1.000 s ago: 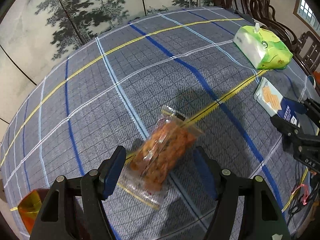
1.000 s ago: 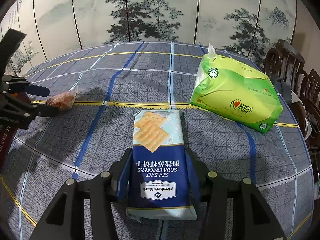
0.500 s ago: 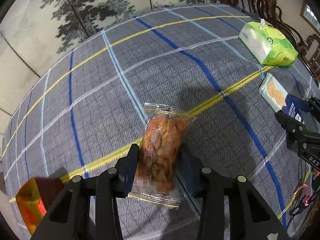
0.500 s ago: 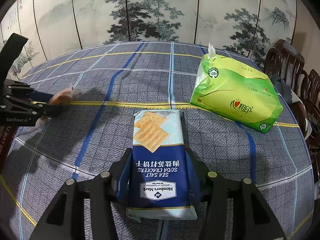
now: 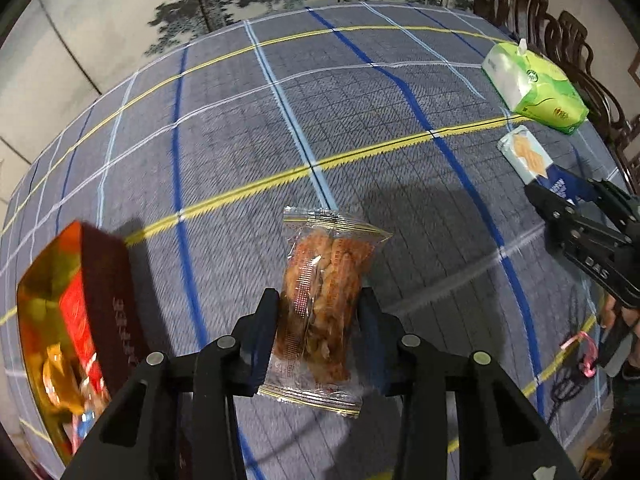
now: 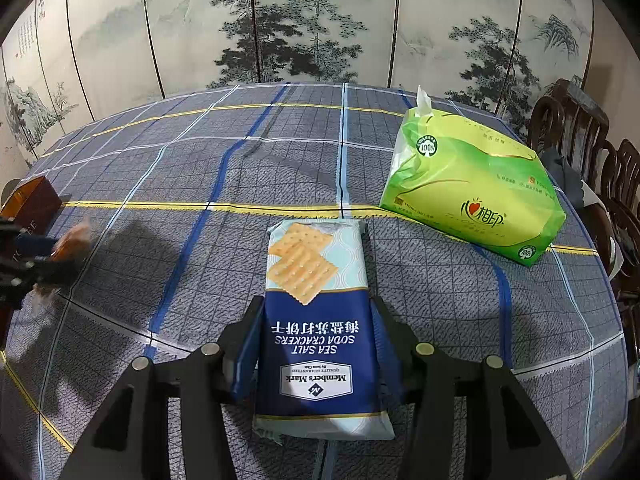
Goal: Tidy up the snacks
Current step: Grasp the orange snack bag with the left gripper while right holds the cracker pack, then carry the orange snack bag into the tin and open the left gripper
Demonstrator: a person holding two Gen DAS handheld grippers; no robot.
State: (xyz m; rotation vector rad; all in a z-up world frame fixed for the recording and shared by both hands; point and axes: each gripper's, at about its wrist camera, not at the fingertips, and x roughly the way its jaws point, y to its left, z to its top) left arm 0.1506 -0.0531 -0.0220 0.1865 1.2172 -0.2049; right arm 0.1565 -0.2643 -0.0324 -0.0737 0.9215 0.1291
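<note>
A clear bag of orange-brown snacks [image 5: 326, 276] is pinched between the blue pads of my left gripper [image 5: 318, 316], which is shut on it over the checked tablecloth [image 5: 360, 120]. An open dark red box [image 5: 76, 312] with gold lining and wrapped snacks inside stands close on the left. My right gripper [image 6: 317, 314] is shut on a blue and pale sea salt soda cracker pack [image 6: 304, 264] that lies flat on the cloth. In the right wrist view, the left gripper [image 6: 36, 258] and its bag [image 6: 74, 240] are blurred at the far left beside the box [image 6: 34, 204].
A green tissue pack [image 6: 472, 196] lies right of the crackers, also seen as the green pack [image 5: 536, 88] at the table's far right. Dark wooden chairs [image 6: 576, 132] line the right edge. A painted folding screen [image 6: 300, 20] stands behind the table.
The left gripper's jaws closed on the snack bag, then carried it left toward the red box, which now looms larger. The right gripper and cracker pack have not moved.
</note>
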